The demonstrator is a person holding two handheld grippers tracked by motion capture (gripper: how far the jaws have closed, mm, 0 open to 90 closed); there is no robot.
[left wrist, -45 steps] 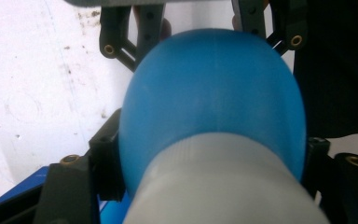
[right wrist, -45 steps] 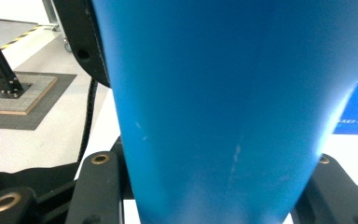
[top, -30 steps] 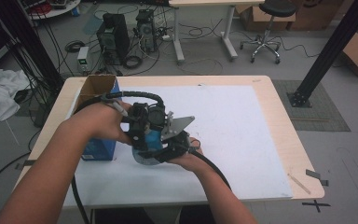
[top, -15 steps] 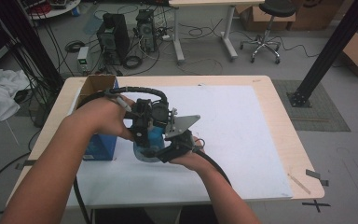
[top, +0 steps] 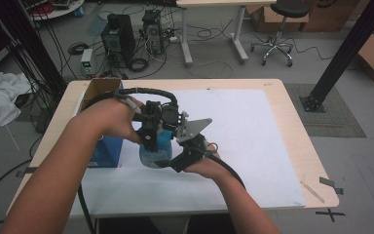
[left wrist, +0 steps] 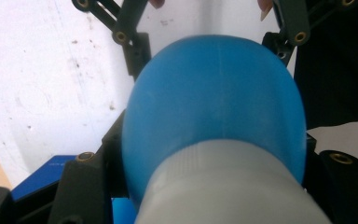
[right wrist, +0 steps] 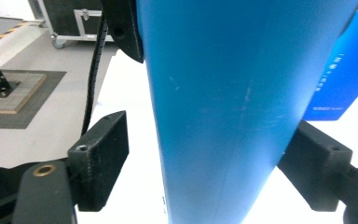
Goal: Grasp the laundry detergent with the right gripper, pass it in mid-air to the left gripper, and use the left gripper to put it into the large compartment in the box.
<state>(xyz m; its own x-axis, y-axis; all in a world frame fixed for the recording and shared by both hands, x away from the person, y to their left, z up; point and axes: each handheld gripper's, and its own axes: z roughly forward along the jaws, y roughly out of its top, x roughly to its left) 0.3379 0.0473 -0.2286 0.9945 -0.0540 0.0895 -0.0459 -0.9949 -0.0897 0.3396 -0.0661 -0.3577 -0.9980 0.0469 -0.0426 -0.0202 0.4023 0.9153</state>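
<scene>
Item: one blue bottle [top: 157, 146] with a pale grey cap, standing upright on the white sheet [top: 253, 141], left of the table's middle and toward the near edge. In the left gripper view the bottle's rounded blue shoulder [left wrist: 214, 107] and its ribbed grey cap sit close under the camera.

Grippers: two. The left gripper [top: 150, 139] comes down on the bottle from above, wrist bent and forearm entering from the near left; its black jaws stand at either side of the bottle's neck, but whether they press on it cannot be told. The right gripper [top: 168, 163] reaches the bottle's lower body from the near right, hand low by the sheet; in the right gripper view its jaws stand to either side of the blue wall [right wrist: 233, 107], the right one against it, the left one with a gap showing, so a firm pinch cannot be told.

Hands: two, one on each gripper.

Grey three-cornered plates: one [top: 192, 129], on top of the right gripper.

Boxes: one blue box [top: 108, 151] just left of the bottle; one open cardboard box [top: 100, 90] beyond it, at the far left of the wooden table [top: 297, 141].

Sheets: one. Tables: one.
</scene>
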